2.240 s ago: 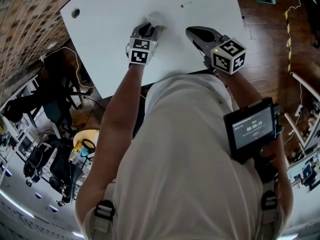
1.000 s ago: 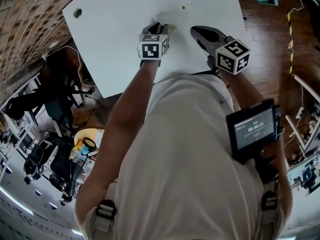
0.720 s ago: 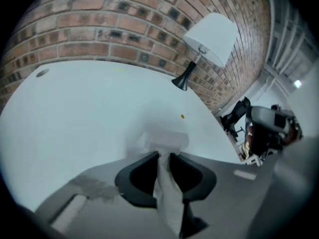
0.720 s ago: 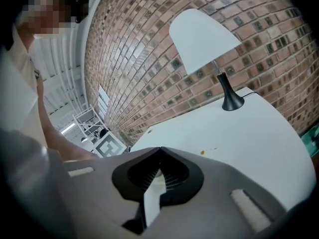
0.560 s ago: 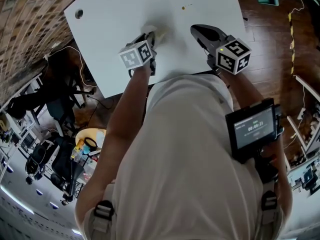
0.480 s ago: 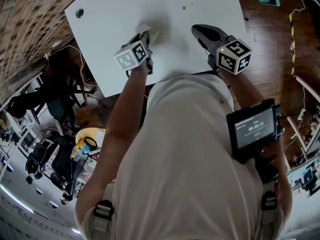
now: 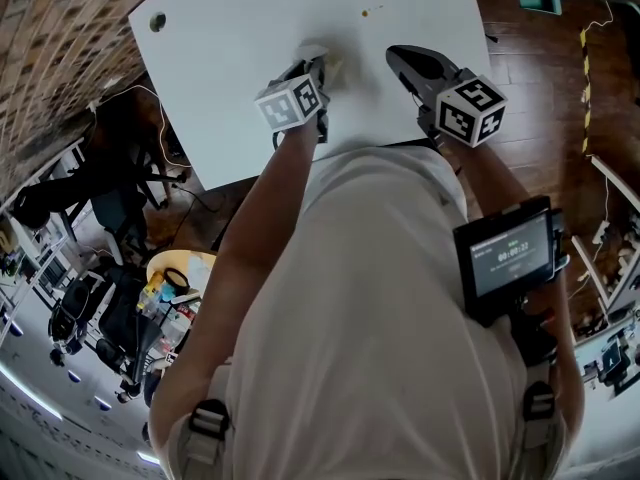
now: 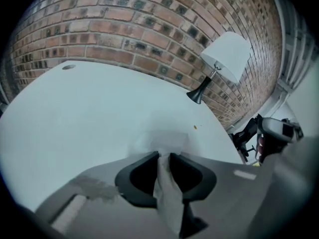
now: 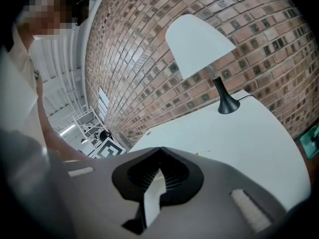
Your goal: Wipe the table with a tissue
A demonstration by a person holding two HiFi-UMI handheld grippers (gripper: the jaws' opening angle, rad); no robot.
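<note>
A white tissue (image 7: 314, 56) lies crumpled on the white table (image 7: 240, 28), pressed down by my left gripper (image 7: 316, 70). In the left gripper view that left gripper (image 8: 164, 156) is shut on the tissue (image 8: 164, 139), which spreads onto the table ahead of the jaws. A small yellow crumb (image 7: 365, 12) lies farther out on the table, also visible as a crumb (image 8: 195, 127) to the right of the jaws. My right gripper (image 7: 396, 54) hovers over the table's near right part, apart from the tissue. Its jaws (image 9: 160, 149) meet at the tips with nothing held.
A lamp (image 8: 223, 59) with a white shade and black base stands at the table's far end against a brick wall (image 9: 149, 59). A round cable hole (image 7: 157, 21) sits in the table's left corner. Chairs and clutter (image 7: 120, 298) fill the floor at the left.
The left gripper swept the tissue leftward, then came back to the right and rolled, so its marker cube now faces differently. The right gripper has stayed in place.
</note>
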